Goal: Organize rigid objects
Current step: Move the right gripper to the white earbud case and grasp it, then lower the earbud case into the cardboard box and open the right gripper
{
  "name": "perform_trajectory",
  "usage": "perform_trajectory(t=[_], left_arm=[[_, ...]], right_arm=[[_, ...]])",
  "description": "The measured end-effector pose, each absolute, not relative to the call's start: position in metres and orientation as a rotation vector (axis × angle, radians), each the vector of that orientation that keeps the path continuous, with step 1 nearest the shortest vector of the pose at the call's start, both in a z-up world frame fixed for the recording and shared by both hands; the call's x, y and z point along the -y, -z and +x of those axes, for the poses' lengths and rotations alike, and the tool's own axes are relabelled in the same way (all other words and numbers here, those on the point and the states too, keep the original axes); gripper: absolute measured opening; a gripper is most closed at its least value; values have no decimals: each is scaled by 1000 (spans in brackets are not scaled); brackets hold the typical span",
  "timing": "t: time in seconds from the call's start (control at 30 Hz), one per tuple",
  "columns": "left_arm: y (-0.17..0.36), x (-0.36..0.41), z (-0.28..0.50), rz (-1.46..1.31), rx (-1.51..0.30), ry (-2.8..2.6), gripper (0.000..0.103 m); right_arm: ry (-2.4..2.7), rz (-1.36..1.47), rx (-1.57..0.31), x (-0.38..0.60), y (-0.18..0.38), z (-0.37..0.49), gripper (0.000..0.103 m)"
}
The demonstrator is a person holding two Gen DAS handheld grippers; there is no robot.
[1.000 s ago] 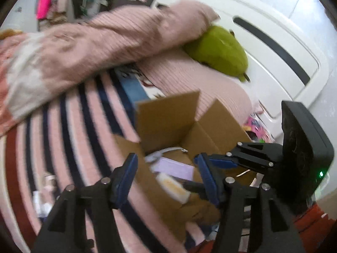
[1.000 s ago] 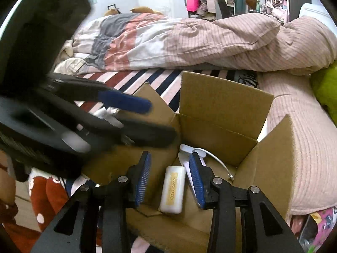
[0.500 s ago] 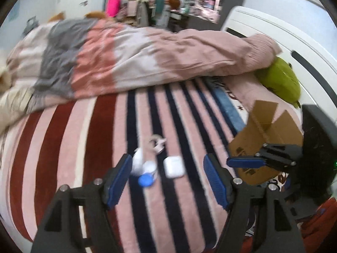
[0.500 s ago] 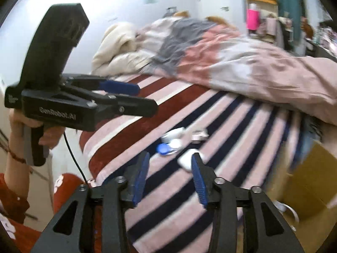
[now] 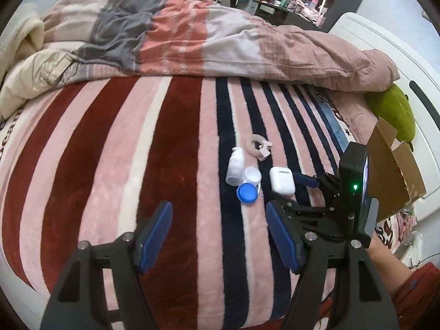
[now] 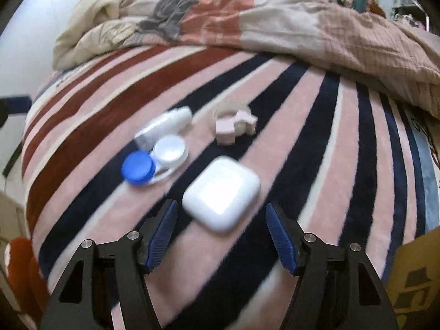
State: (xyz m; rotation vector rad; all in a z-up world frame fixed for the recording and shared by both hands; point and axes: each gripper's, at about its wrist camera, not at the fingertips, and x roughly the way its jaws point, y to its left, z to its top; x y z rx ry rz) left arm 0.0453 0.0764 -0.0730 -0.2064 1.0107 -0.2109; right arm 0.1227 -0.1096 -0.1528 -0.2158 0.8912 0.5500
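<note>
A white earbud case (image 6: 221, 194) lies on the striped blanket (image 6: 316, 143), just ahead of my open, empty right gripper (image 6: 221, 233). Left of it lie a contact lens case (image 6: 154, 161) with one blue and one white cap, a small white bottle (image 6: 165, 128) on its side, and a beige and pink ring-shaped piece (image 6: 233, 125). In the left wrist view the same earbud case (image 5: 282, 180), lens case (image 5: 249, 187), bottle (image 5: 235, 169) and ring piece (image 5: 260, 145) sit ahead of my open, empty left gripper (image 5: 220, 233). The right gripper (image 5: 316, 189) shows there, next to the earbud case.
An open cardboard box (image 5: 396, 170) stands at the bed's right end; its corner shows in the right wrist view (image 6: 415, 277). A rumpled duvet (image 5: 192, 33) lies across the back. A green plush (image 5: 396, 112) rests by the white headboard (image 5: 385, 55).
Both grippers swung away from the box to the small items on the blanket. The right gripper has opened wider and closed in on the earbud case.
</note>
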Motion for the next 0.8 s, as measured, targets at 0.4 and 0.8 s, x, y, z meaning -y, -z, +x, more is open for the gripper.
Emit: perform_trajectory(t=[0.4, 0.8], left_arm=[[76, -61, 54, -195, -1035, 272, 67], [34, 13, 61, -251, -999, 567, 53]], right_arm=[[-549, -276, -822, 95, 142, 112, 52], [-781, -213, -677, 123, 60, 62, 52]])
